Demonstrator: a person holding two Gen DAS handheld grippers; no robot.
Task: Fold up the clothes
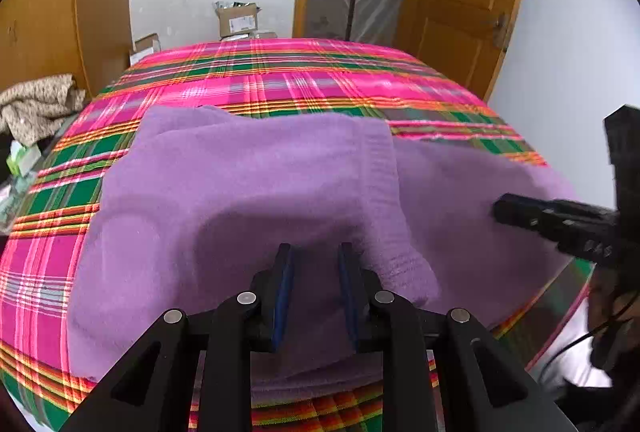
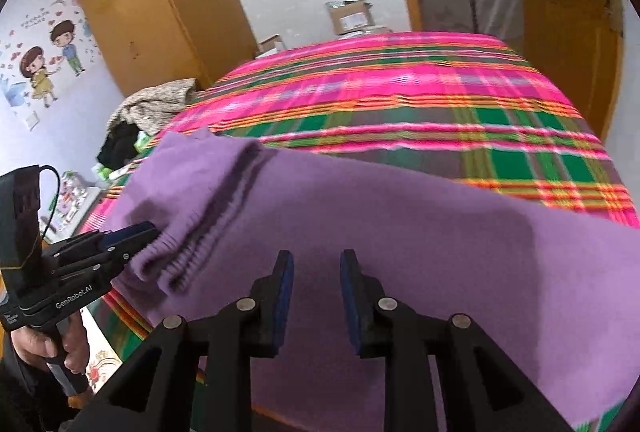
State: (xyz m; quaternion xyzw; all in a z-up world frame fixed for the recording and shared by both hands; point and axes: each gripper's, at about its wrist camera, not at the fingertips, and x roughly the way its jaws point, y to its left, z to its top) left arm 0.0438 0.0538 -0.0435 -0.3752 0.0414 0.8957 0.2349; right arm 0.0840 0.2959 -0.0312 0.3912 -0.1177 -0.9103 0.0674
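My plaid-covered bed (image 1: 304,80) carries the purple sweater (image 1: 248,192), spread near its front edge. My left hand-held gripper (image 1: 314,292) and right hand-held gripper (image 2: 316,296) hover above it, jaws apart, gripping nothing

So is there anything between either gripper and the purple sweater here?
Nothing visible. The left gripper and right gripper hang directly over the purple sweater, jaws parted with no cloth between them; only the plaid bedspread lies around it.
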